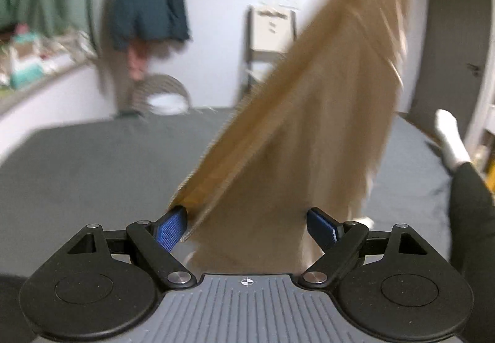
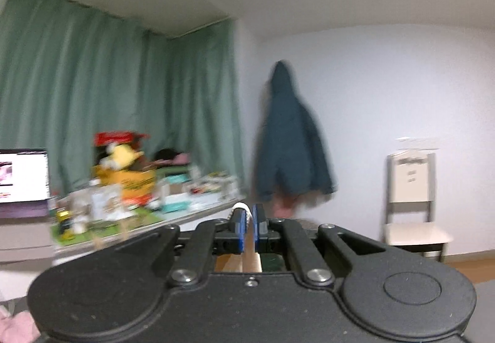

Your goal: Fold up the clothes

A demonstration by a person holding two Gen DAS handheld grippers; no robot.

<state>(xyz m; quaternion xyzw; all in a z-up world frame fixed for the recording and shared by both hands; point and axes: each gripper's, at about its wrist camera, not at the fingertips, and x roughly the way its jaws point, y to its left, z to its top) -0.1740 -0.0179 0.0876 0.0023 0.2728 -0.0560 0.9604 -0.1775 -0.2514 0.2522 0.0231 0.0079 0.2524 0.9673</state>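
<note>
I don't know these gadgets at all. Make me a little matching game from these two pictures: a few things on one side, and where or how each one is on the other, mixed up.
Things:
1. tan garment
2. dark teal jacket
3. left gripper
4. pale chair

States:
A. hanging on the white wall
B. open, fingers spread wide
C. standing against the wall, right of the jacket
D. held up above the grey bed

Pairs: 1-D, 2-A, 3-B, 4-C
</note>
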